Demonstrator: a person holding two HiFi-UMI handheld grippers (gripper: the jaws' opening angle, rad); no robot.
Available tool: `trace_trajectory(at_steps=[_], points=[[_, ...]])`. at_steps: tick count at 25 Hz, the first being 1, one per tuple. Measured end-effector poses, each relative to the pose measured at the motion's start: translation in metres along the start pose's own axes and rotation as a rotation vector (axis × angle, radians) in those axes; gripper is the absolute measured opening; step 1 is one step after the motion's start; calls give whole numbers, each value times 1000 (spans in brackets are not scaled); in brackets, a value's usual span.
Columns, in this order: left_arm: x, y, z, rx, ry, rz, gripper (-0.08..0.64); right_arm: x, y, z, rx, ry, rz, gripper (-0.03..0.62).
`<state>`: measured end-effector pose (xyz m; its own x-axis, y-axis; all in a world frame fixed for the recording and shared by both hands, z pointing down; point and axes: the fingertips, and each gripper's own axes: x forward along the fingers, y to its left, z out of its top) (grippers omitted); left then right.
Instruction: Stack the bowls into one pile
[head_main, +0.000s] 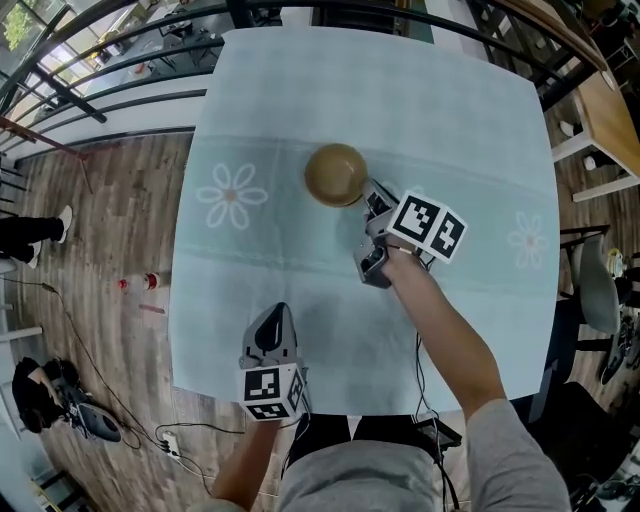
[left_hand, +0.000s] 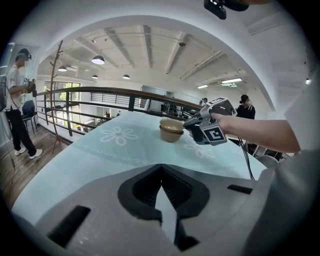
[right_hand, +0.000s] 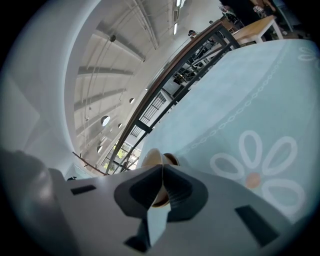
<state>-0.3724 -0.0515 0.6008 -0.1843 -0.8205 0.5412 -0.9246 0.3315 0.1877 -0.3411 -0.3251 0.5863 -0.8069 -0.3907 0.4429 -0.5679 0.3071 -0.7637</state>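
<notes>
While two tan bowls (head_main: 336, 175) sit nested as one pile, mid-table (head_main: 460, 110) toward the far side, both tongs are empty. Right gripper (head_main: 373, 195) is just right of pile, jaws pressed together. Left gripper (head_main: 277, 315) is by near edge, jaws also together. Plenty of bare pale-blue cloth left, right & far of pile.

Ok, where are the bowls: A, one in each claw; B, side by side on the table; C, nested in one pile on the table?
C: the left gripper view shows the bowls sitting one inside the other as a single pile on the table.
</notes>
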Motion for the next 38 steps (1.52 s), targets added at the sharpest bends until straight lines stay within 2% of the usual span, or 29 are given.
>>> trace_trajectory(at_steps=[7,14,18,20,21,24,26,27,31,34,38], points=[[3,5,0,-6,3,-22,18,1,-8,-5,-9,2,-39,32],[7,9,-3,2,22,-40,18,1,-2,-4,-40,9,9,34],[6,8,-4,10,26,-53,18,-5,-5,-8,-72,16,3,34],[4,7,-5,22,34,-62,18,-7,-6,-8,-82,12,-2,64],[4,6,-4,27,38,-67,18,-9,-5,-7,-87,13,1,113],[-1,0,5,40,33,-85,18,-28,6,1,-127,-2,33,127],[-2,-5,18,63,13,-98,18,-50,23,13,-207,-34,81,122],[-3,-8,25,76,-1,-104,18,-63,34,21,-263,-59,108,98],[-24,-23,49,151,-48,-123,18,-142,77,45,-540,-184,147,45],[-50,-43,69,212,-94,-137,18,-216,103,48,-776,-250,139,42],[-94,-84,83,308,-148,-155,18,-315,104,32,-1045,-282,68,41]])
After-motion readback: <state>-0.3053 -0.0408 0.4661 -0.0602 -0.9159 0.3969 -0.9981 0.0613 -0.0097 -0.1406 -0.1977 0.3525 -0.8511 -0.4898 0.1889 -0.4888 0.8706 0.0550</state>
